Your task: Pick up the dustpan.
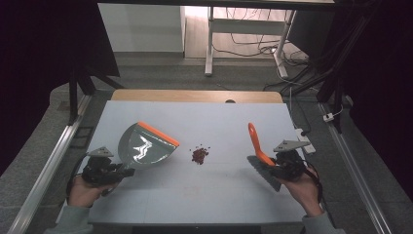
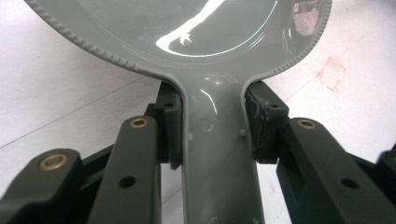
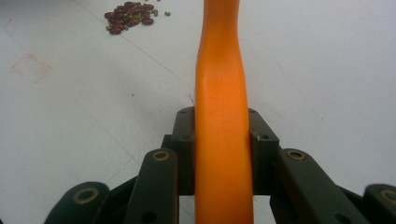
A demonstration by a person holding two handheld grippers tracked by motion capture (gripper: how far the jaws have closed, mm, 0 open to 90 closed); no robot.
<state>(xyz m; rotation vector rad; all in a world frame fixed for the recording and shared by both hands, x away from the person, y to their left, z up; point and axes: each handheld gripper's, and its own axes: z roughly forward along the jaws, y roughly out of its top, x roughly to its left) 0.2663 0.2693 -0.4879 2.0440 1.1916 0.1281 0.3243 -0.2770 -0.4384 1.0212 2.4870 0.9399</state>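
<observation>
- White table (image 1: 160, 195) stands in a dim room, with a grey floor and a desk frame far behind it; the small pile of beans (image 1: 199, 154) near its middle serves as the landmark for all places.
- Nearest to the person and left of the beans, the left gripper (image 1: 117, 171) has its jaws closed on the grey handle of the dustpan (image 1: 146, 146). In the left gripper view the pads press both sides of the handle (image 2: 215, 154), so the pan cannot turn in the grip.
- Right of the beans, at about the same nearness, the right gripper (image 1: 275, 167) is clamped on the orange handle of the brush (image 1: 260, 161). The right gripper view shows the handle (image 3: 223, 140) squeezed between both pads.
- Bristles of the brush point down and touch the table or almost touch it; I cannot tell which. I judge this is to be ready for sweeping toward the pan.
- Dustpan lies a little farther, left of the beans, with its orange lip (image 1: 158, 133) turned to the pile, probably so the beans can be pushed straight in.
- Beans lie apart from both tools, between them, not yet swept.
</observation>
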